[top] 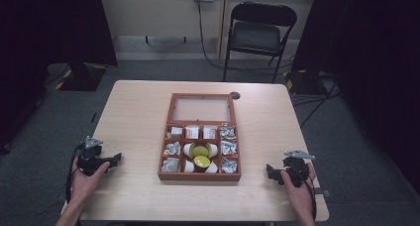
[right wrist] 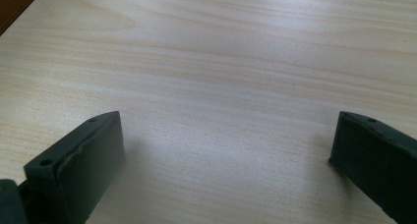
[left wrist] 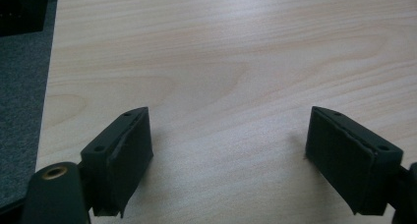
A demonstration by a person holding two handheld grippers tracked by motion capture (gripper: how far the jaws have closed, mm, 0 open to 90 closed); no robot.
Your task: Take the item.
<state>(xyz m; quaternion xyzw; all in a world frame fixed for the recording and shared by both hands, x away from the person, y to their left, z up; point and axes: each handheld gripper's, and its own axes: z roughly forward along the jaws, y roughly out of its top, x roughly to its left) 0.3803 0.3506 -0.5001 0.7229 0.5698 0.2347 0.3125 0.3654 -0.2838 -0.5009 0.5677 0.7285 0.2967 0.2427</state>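
A wooden compartment box (top: 200, 176) lies open in the middle of the table, its glass lid (top: 201, 108) folded back flat. Its outer cells hold small wrapped packets (top: 228, 147); the middle cells hold white cups (top: 186, 149) and two yellow-green round things (top: 201, 161). My left gripper (top: 117, 159) rests near the table's left edge, open, with bare wood between its jaws (left wrist: 228, 150). My right gripper (top: 269, 170) sits right of the box near the front edge, open too, jaws wide over bare wood (right wrist: 226, 155).
A black folding chair (top: 257, 35) stands beyond the far edge of the table (top: 138, 112). A small dark round disc (top: 235, 95) lies by the lid's far right corner. Cables run over the grey floor. Dark curtains hang at both sides.
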